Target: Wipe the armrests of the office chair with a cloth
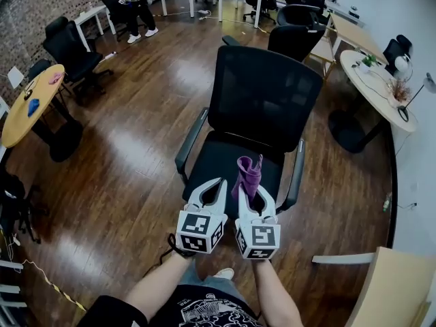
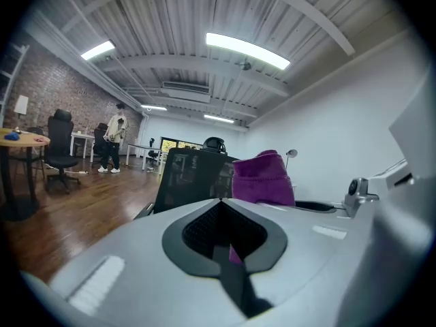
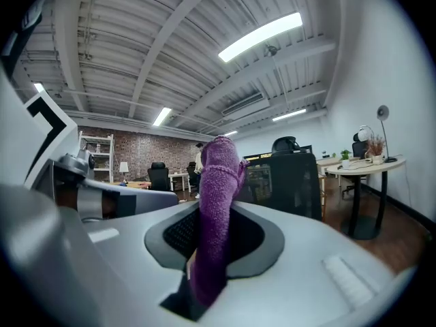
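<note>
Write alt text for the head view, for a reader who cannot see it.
The right gripper grips a purple cloth upright, beside the shut, empty left gripper. Both are held before a black office chair on a wooden floor.

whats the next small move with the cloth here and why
Probably swing the right claw, shut on the purple knitted cloth, rightward and down onto the dark curved armrest on the person's right: the cloth stands above the black seat, touching neither armrest.

Glossy wood floor (image 1: 136, 148) — black office chair (image 1: 262, 94) stands on it.
</note>
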Action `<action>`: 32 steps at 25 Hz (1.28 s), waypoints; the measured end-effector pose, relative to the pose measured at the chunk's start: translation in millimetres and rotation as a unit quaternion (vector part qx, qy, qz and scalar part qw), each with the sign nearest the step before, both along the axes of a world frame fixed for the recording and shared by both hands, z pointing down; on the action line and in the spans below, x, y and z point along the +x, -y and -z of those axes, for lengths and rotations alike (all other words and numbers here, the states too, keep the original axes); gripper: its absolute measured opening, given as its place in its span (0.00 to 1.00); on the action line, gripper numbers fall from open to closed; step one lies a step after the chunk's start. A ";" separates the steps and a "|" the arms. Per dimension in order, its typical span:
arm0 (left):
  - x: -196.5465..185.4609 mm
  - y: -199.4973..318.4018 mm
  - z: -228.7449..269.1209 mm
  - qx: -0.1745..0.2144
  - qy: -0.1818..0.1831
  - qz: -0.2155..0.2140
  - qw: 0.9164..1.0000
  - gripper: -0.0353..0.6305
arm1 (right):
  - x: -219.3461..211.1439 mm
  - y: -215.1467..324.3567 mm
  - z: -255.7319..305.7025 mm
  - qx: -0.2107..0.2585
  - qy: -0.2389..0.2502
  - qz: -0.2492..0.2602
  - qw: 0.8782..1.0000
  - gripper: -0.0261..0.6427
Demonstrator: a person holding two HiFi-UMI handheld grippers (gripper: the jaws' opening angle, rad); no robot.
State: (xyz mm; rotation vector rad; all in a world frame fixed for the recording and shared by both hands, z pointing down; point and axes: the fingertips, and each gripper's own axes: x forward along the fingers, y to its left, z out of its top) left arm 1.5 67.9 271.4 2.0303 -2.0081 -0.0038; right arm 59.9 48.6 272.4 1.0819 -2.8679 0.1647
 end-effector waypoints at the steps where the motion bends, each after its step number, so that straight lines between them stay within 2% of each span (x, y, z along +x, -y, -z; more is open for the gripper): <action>1: -11.2 0.5 -0.6 0.001 -0.001 0.005 1.000 0.06 | -14.0 0.0 -0.6 0.001 -0.003 0.009 1.000 0.15; 8: -117.5 3.6 -12.7 -0.003 -0.015 0.046 0.999 0.06 | -123.2 6.2 -10.8 0.001 -0.027 0.060 0.998 0.15; 14: -216.5 16.2 -26.4 -0.015 -0.029 0.039 0.999 0.06 | -221.4 22.5 -20.0 0.001 -0.061 0.063 0.996 0.15; 17: -255.2 26.4 -25.4 -0.014 -0.036 0.027 0.999 0.06 | -257.4 38.6 -22.0 0.006 -0.083 0.058 0.995 0.15; 25: -318.9 51.1 -38.8 -0.028 -0.045 0.011 0.999 0.06 | -301.1 101.5 -38.1 0.002 -0.129 0.028 0.991 0.15; 32: -346.9 90.9 -61.2 -0.045 -0.056 0.017 0.997 0.06 | -323.7 174.0 -64.6 -0.005 -0.152 0.021 0.988 0.15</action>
